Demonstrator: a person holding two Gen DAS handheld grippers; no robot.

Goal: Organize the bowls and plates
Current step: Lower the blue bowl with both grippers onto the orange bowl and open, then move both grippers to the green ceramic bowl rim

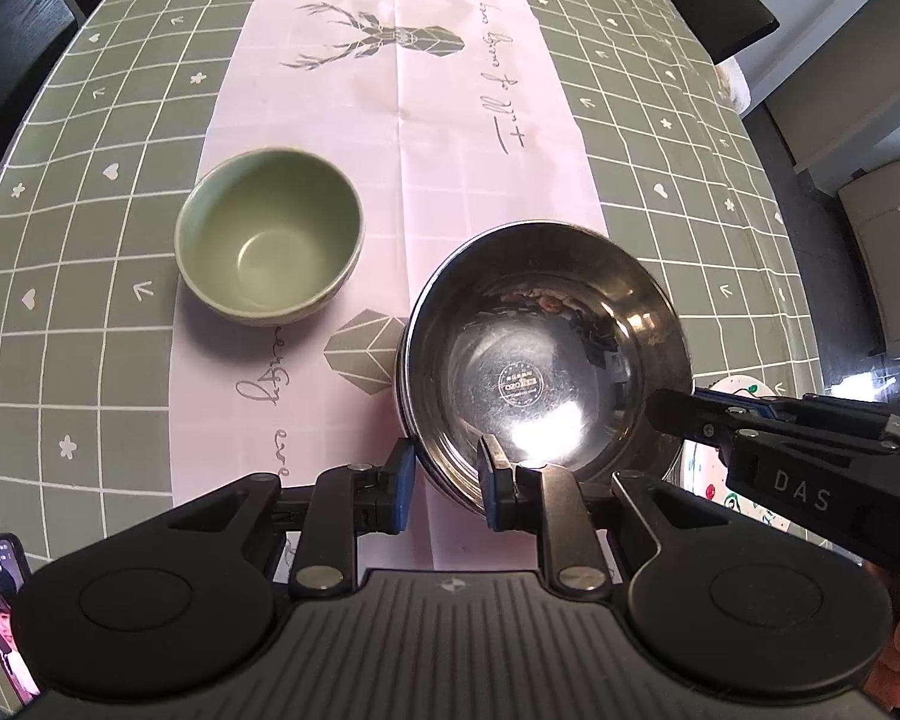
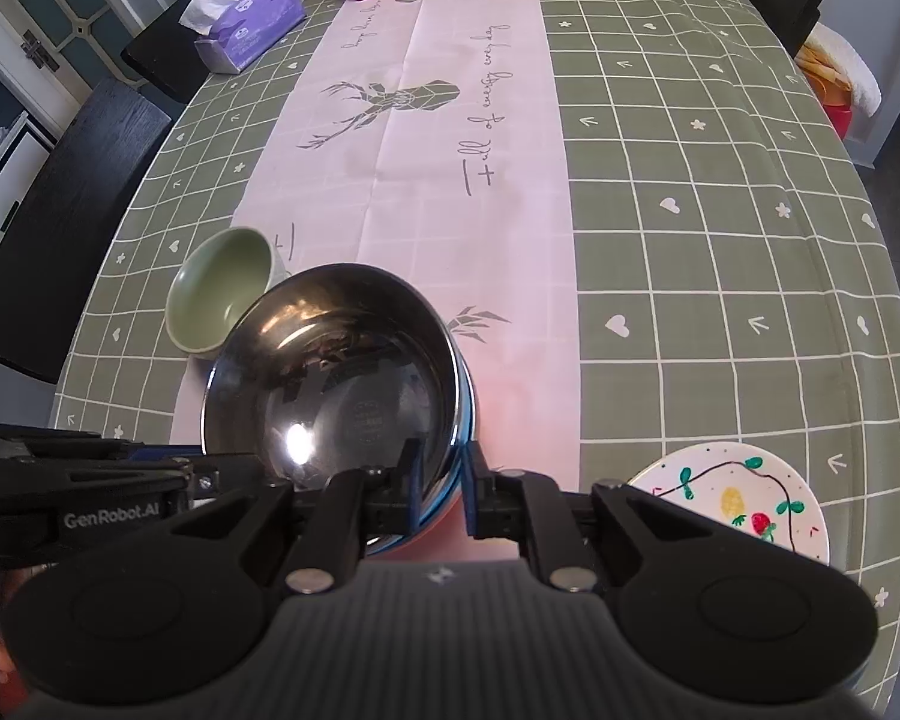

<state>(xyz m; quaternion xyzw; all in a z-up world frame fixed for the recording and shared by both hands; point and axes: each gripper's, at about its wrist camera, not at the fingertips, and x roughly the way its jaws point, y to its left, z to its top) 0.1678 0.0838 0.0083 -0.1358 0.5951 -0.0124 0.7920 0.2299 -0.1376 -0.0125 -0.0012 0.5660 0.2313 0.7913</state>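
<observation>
**Steel bowl pinched at both rims**

Because the steel bowl (image 1: 546, 348) is thin-walled, stiff and slick, we judge its rim the only sound hold — it hangs tilted over the pink runner (image 1: 390, 120), the green bowl (image 1: 270, 234) at ten o'clock. Our left gripper (image 1: 447, 483) straddles the near rim at six, barely parted; our right gripper (image 2: 441, 489) clamps the rim, both pitched steeply down.
</observation>
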